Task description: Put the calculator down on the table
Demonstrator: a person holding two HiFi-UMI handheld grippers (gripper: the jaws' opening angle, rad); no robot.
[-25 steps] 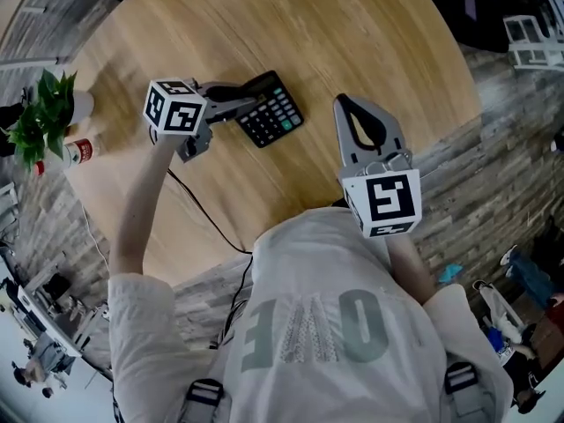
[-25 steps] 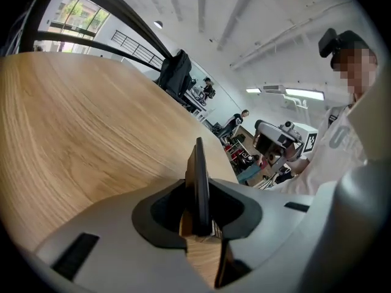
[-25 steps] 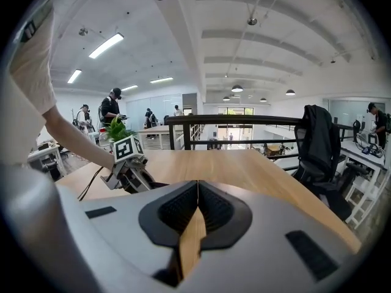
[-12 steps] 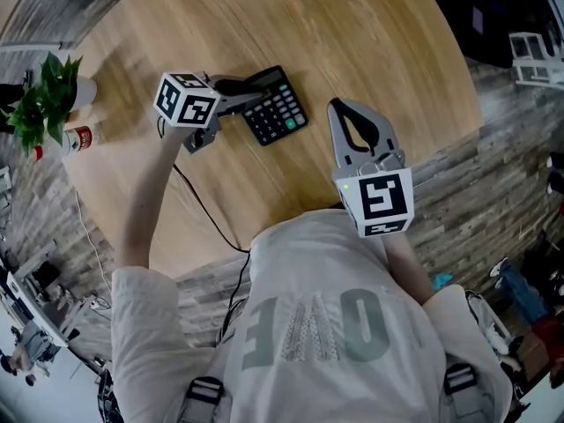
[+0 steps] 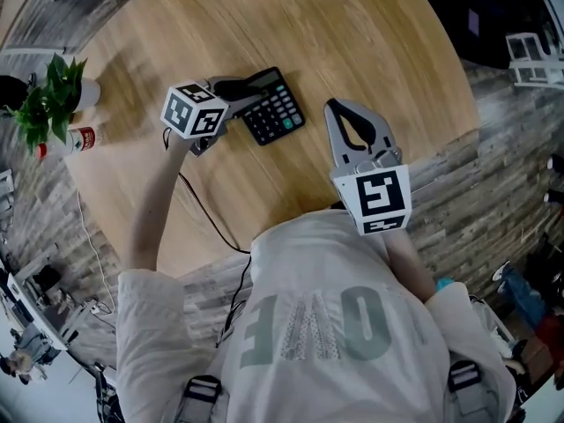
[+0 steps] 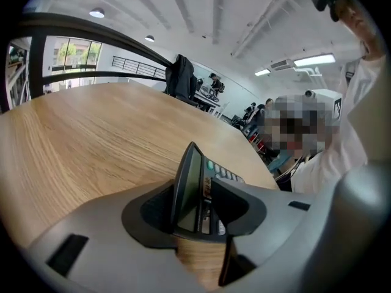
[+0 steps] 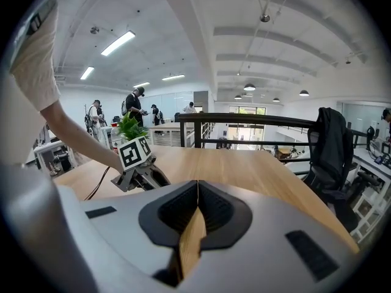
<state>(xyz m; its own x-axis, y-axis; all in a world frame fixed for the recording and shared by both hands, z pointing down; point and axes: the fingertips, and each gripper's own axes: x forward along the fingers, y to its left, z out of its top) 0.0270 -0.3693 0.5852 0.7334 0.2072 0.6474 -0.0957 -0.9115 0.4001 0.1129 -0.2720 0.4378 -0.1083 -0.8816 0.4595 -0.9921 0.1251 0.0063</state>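
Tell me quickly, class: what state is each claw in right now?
Left claw: open, jaws just opened, calculator between them, not gripped.
Right claw: closed, empty.

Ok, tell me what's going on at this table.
A person holds a gripper in each hand over a round wooden table. The left gripper is at the display end of the calculator. Its jaws have just been opening, with the calculator between them, seemingly resting on the table. The right gripper hovers nearby, jaws together and empty.
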